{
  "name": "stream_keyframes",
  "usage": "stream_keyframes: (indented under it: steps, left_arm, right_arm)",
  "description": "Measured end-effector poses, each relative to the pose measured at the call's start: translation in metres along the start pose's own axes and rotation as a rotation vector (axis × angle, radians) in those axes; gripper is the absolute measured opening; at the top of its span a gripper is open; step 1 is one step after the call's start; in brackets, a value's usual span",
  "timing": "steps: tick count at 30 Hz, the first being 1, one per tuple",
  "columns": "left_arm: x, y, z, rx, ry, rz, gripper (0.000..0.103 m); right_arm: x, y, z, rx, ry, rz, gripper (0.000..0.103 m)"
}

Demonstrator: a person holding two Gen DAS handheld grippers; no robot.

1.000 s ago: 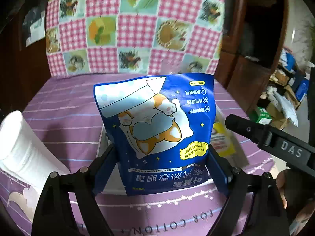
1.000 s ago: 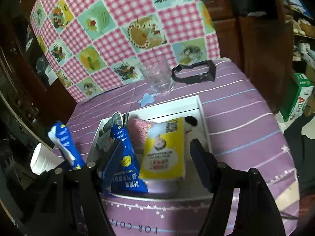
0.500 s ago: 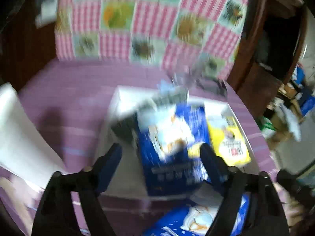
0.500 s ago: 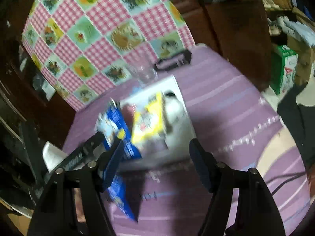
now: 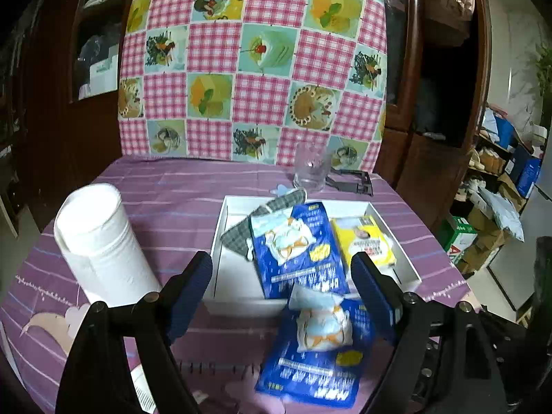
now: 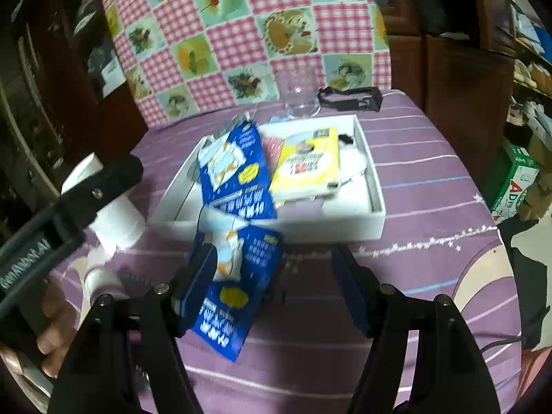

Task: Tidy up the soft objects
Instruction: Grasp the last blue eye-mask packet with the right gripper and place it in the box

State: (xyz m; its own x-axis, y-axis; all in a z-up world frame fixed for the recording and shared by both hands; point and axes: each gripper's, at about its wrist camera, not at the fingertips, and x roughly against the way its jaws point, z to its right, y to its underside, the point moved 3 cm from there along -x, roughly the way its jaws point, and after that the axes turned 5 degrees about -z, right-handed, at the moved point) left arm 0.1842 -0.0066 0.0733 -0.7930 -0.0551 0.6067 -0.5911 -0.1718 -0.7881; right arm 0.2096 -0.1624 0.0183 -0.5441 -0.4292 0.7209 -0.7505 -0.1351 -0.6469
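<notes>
Tray (image 5: 220, 227) holds one blue eye-mask pouch (image 5: 298, 252), yellow pack (image 5: 365, 241), grey cloth (image 5: 241, 234). Second blue pouch (image 6: 238, 286) and tissue roll (image 5: 100, 241) remain outside. My left tongs (image 5: 279, 286) are opening, empty; right tongs (image 6: 276, 276) spread around the second pouch, not pinching.

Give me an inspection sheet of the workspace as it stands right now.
Surface: table under purple striped cloth.
Job's things: white tray holds a blue pouch, a yellow pack and a grey checked cloth; a second blue pouch lies on the cloth in front of the tray, outside it.
Clutter: paper roll left of the tray; clear glass and a black frame behind it.
Grippers: left gripper jaws opening, nothing between them; right gripper open over the second pouch, pads not pressing it.
Cables: thin dark cable at the right edge.
Surroundings: checked cloth backdrop, dark wood cabinets, boxes on the floor.
</notes>
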Motion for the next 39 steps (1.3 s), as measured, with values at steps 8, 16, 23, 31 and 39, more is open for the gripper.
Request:
stream_keyframes:
  steps: [8, 16, 23, 31, 39]
  left_arm:
    - [0.004, 0.028, -0.015, -0.027, -0.052, -0.031, 0.083]
    - [-0.003, 0.038, -0.013, -0.045, -0.046, -0.013, 0.083]
    - [0.001, 0.035, -0.019, -0.02, -0.047, 0.012, 0.083]
    - [0.006, 0.028, -0.029, 0.023, -0.043, 0.024, 0.083]
    - [0.006, 0.03, -0.03, 0.017, -0.02, 0.024, 0.083]
  right_arm:
    - [-0.025, 0.016, 0.005, -0.036, -0.094, -0.093, 0.064]
    - [-0.058, 0.019, -0.005, -0.029, -0.144, -0.156, 0.034]
    - [-0.032, 0.01, -0.01, -0.034, -0.207, -0.053, 0.001]
    - [0.001, -0.064, 0.023, -0.305, -0.238, 0.251, 0.001]
    - [-0.036, -0.051, 0.023, -0.222, 0.016, 0.13, 0.027]
